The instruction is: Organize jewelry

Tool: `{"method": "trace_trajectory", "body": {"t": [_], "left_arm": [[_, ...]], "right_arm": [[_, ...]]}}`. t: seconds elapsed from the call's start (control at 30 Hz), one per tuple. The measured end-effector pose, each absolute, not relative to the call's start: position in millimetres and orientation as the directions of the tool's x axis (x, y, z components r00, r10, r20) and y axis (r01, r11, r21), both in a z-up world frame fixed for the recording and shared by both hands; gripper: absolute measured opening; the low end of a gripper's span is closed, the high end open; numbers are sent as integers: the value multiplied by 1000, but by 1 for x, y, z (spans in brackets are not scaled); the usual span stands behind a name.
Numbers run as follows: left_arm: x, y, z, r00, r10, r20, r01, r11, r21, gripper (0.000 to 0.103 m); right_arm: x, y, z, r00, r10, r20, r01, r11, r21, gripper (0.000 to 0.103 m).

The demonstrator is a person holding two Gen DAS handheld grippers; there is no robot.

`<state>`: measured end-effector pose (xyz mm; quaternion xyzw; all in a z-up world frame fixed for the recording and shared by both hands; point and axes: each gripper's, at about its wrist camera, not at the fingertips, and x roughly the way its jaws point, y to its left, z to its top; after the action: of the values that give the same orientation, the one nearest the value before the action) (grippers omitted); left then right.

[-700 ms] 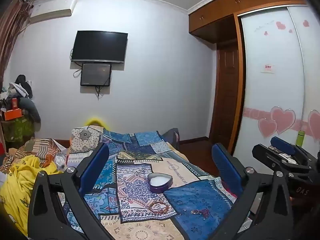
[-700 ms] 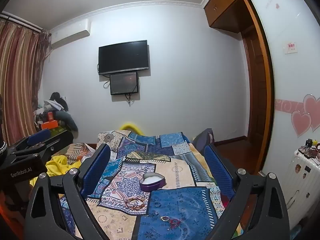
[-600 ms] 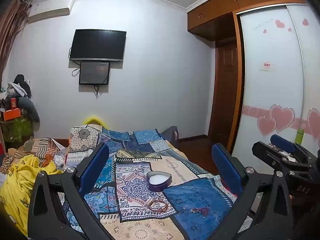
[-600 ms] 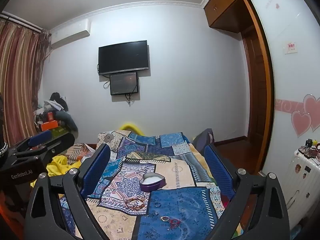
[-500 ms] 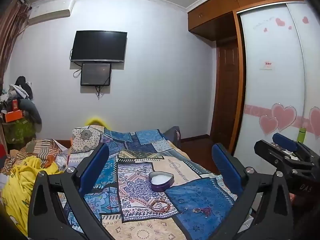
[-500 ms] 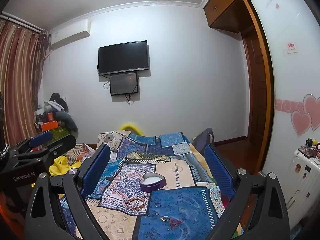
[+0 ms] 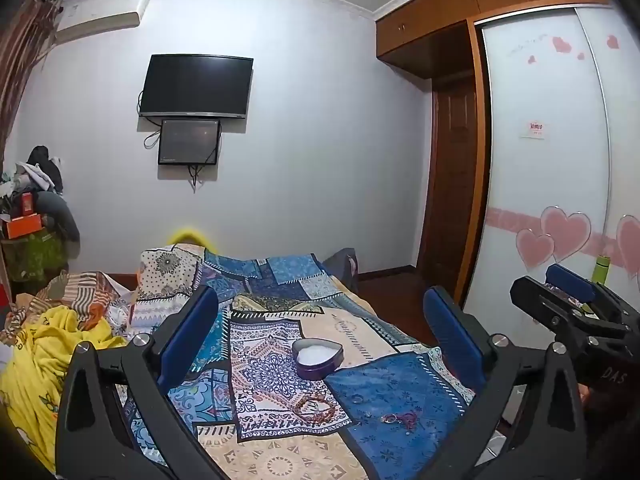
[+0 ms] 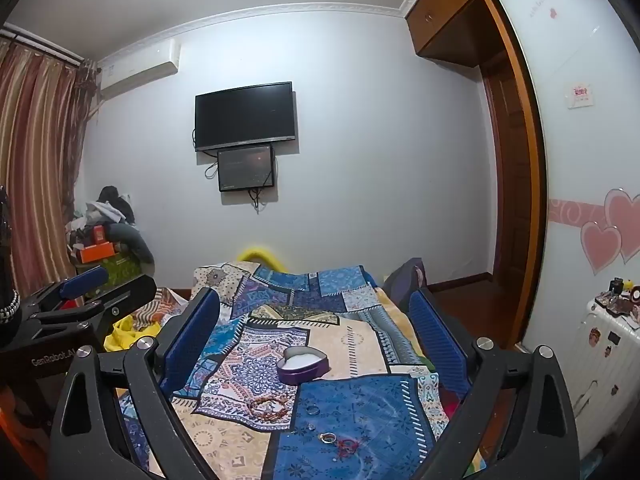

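**Both tongs wide open above the bed, jewelry untouched**

Both tongs hung over the near end of the bed, the left gripper (image 7: 320,336) and the right gripper (image 8: 314,332) each with its blue pads spread far apart and nothing between them.

Below them the patchwork quilt (image 8: 360,420) carried the whole job. A heart-shaped purple box (image 8: 303,365) sat open mid-quilt, white inside. Nearer lay a brown bead bracelet (image 8: 271,404), stretched left to right; just right of it a plain ring (image 8: 313,410), and nearer again a second ring with a red tangle (image 8: 338,442) on the blue patch.

Everything lay ahead of and below both tools, well apart from them. The rings sat more squarely under the right one, so I judged that hand better placed for them.

Lettering on the tool bodies read "GenRobot.AI" (image 8: 52,357) on the left and "DAS" (image 7: 614,376) on the right.
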<state>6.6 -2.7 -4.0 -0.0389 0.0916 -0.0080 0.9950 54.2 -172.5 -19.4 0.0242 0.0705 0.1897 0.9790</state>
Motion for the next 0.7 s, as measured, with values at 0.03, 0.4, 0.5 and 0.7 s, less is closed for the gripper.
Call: {"method": "trace_trajectory", "body": {"t": [0.03,0.4,0.5,0.7], "left_arm": [[6,-1,-3,983,-24,-182,9,997,-80,103],[7,-1,-2,982,-21,-187,7,997,-76,103],[7,-1,-2,982,-21,-190,6,997,-76,103],[8,0,-4,982,-19,-188,5,997,-75,103]], "right_arm": [[56,-174,-19,918,374,-130,-367,927,76,95],[56,-172,-24,918,371,-140,-365,928,71,95],[57,-173,-24,917,372,-143,-365,928,74,95],[57,-173,-25,918,371,-142,-364,928,72,95]]}}
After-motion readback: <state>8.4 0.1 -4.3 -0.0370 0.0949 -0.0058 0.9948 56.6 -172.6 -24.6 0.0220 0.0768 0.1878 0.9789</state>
